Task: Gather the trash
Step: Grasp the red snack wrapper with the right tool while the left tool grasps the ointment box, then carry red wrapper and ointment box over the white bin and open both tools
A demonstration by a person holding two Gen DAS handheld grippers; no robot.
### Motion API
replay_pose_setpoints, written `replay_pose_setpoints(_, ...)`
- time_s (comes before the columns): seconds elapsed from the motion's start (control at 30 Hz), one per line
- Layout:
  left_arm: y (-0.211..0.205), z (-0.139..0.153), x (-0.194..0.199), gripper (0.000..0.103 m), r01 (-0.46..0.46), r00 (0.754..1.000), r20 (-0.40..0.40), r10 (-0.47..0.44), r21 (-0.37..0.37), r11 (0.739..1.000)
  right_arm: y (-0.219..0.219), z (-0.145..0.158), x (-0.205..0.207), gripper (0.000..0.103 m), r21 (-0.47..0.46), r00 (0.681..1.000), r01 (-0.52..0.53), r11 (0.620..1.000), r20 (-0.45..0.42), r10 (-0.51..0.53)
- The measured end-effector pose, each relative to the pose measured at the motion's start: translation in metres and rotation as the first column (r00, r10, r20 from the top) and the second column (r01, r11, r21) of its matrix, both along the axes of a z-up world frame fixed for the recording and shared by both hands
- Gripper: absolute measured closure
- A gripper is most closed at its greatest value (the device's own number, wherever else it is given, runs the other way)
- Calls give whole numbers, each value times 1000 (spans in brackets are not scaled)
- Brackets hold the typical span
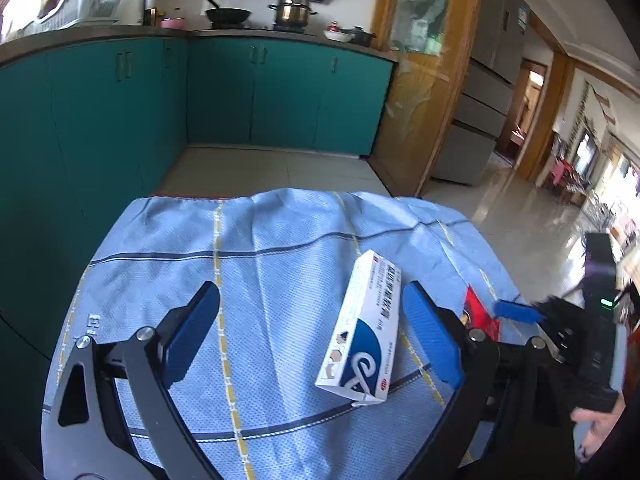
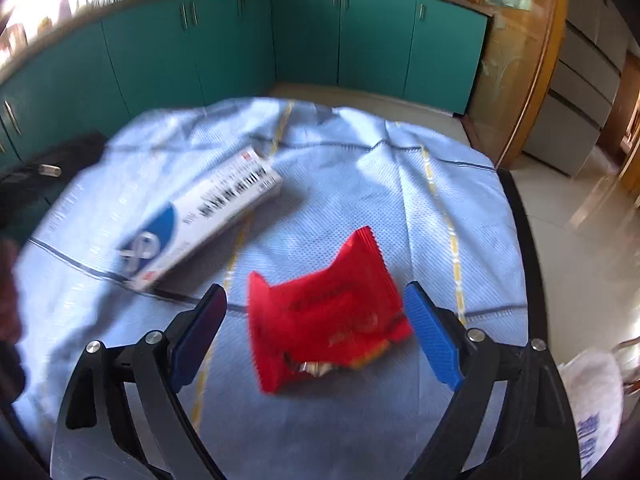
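Note:
A white and blue medicine box (image 1: 366,330) lies on the light blue tablecloth (image 1: 260,248), close to the right finger of my open left gripper (image 1: 312,332). The box also shows in the right wrist view (image 2: 204,212), ahead and to the left. A crumpled red snack wrapper (image 2: 324,312) lies between the fingers of my open right gripper (image 2: 316,328), untouched by the blue pads (image 2: 430,332). In the left wrist view only a strip of the wrapper (image 1: 478,314) shows, with the right gripper (image 1: 516,314) beside it.
Teal kitchen cabinets (image 1: 200,92) stand behind the table, with pots on the counter (image 1: 292,12). A wooden glass door (image 1: 424,80) is at the right. A white plastic bag (image 2: 592,400) hangs off the table's right edge. The tiled floor (image 2: 580,248) lies beyond.

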State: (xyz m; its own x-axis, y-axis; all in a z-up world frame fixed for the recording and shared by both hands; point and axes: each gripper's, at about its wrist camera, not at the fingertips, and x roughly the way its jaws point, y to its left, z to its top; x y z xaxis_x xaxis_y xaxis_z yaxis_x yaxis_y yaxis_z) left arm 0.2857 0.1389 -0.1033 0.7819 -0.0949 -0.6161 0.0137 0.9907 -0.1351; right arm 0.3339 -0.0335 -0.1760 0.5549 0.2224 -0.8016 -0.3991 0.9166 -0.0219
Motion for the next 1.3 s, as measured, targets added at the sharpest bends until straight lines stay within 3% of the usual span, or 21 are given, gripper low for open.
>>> replay_pose_setpoints(0.07, -8, -6, 1, 10, 33, 999, -19, -33, 17, 999, -5, -5, 3, 15, 43, 1000, 6, 999, -30, -5)
replay_pose_setpoints(0.17, -24, -15, 4, 10, 115, 992, -62, -113, 16, 993, -12, -5, 0, 37, 52, 999, 3, 999, -33, -1)
replay_pose_setpoints(0.2, -30, -19, 5, 10, 134, 988, -77, -132, 21, 991, -13, -3, -4, 50, 44, 1000, -11, 999, -23, 12)
replay_pose_setpoints(0.27, -43, -28, 5, 10, 153, 985, -92, -146, 80, 985, -18, 0, -12, 63, 46, 1000, -23, 999, -15, 24)
replay_pose_setpoints(0.33, -57, -35, 5, 10, 178, 981, -106, -165, 135, 975, -27, 6, -20, 64, 61, 1000, -15, 998, 1, 15)
replay_pose_setpoints(0.53, -81, -55, 12, 11, 196, 972, -172, -162, 206, 959, -57, 18, -46, 64, 142, 1000, -3, 990, 13, 1)
replay_pose_setpoints(0.6, -82, -59, 15, 17, 204, 967, -192, -168, 185, 961, -63, 19, -54, 64, 152, 1000, -6, 988, 15, 4)
replay_pose_setpoints(0.67, -81, -63, 19, 44, 199, 964, -209, -163, 167, 966, -67, 20, -61, 64, 149, 1000, -7, 989, 22, 4)
replay_pose_setpoints(0.73, -79, -64, 19, 57, 189, 964, -215, -156, 142, 972, -72, 21, -69, 64, 147, 999, -11, 989, 32, 6)
replay_pose_setpoints(0.87, -81, -67, 19, 61, 184, 961, -231, -151, 127, 975, -80, 24, -80, 64, 148, 999, -12, 989, 53, 4)
replay_pose_setpoints(0.97, -87, -59, 10, 61, 161, 971, -203, -127, 157, 974, -88, 28, -90, 64, 142, 997, -10, 990, 76, 0)
replay_pose_setpoints(1.13, -106, -19, -31, 61, 115, 992, -73, -102, 204, 972, -103, 29, -102, 64, 149, 996, 10, 989, 89, -23)
replay_pose_setpoints(1.3, -134, 11, -79, 61, 119, 989, 59, -134, 209, 971, -115, 28, -117, 64, 169, 995, 17, 986, 93, -33)
